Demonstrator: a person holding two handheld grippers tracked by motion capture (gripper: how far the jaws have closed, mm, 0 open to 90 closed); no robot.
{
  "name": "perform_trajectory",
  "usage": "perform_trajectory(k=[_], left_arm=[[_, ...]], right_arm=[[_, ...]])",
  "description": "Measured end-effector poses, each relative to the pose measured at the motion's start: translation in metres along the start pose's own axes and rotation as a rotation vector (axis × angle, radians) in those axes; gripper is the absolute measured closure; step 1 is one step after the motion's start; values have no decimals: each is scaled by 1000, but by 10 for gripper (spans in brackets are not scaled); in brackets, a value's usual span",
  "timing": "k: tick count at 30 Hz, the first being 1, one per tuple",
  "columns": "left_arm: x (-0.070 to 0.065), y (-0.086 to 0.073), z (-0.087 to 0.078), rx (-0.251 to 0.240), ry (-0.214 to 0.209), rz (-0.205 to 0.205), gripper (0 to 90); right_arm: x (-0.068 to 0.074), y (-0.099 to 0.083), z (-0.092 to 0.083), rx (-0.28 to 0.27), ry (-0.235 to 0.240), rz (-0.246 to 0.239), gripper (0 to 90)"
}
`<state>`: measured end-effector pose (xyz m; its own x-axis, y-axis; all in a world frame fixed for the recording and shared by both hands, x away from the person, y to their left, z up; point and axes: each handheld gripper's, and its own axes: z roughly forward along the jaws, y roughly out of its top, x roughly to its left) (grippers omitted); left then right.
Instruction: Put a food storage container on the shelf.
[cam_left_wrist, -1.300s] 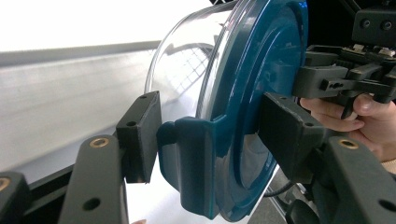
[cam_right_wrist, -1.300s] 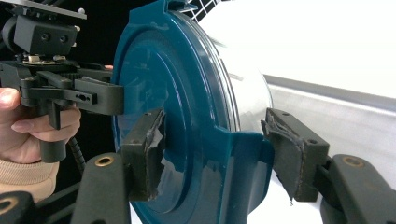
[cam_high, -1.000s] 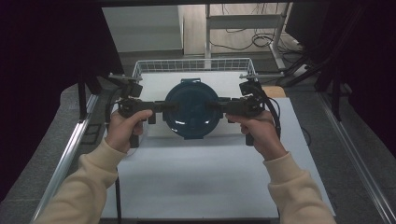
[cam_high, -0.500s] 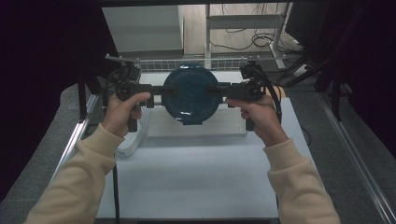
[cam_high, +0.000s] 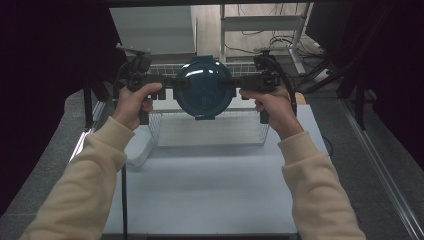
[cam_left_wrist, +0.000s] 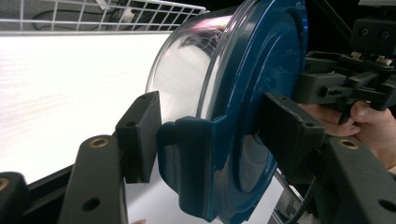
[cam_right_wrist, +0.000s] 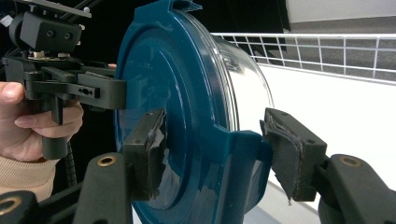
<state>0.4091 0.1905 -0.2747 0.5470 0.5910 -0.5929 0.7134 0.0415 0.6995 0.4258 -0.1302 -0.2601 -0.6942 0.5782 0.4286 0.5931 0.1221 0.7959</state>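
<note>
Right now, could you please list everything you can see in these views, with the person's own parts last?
container: one, clear bowl with dark blue lid, held up between both grippers above the basket
wire basket: one, white, far middle of the table
table: one, white top
white object: one, left of the basket, kind unclear
left gripper: one, black, clamped on the lid's clip
right gripper: one, black, clamped on the opposite clip
sleeves: two, cream, coming in from the bottom

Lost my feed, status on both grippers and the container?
Left gripper and right gripper clamp latch tabs of blue-lidded container. Container aloft over wire basket. Nothing in the way.
</note>
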Motion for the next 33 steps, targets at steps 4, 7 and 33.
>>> perform_trajectory(k=[4,7,33], left_arm=[[8,6,4,1,-8,-19,399],[15,8,8,5,-12,-35,399],[56,19,38,24,-21,-143,402]], right_arm=[[-6,5,5,3,0,7,414],[-12,6,10,5,1,16,416],[-55,10,36,59,12,117,418]])
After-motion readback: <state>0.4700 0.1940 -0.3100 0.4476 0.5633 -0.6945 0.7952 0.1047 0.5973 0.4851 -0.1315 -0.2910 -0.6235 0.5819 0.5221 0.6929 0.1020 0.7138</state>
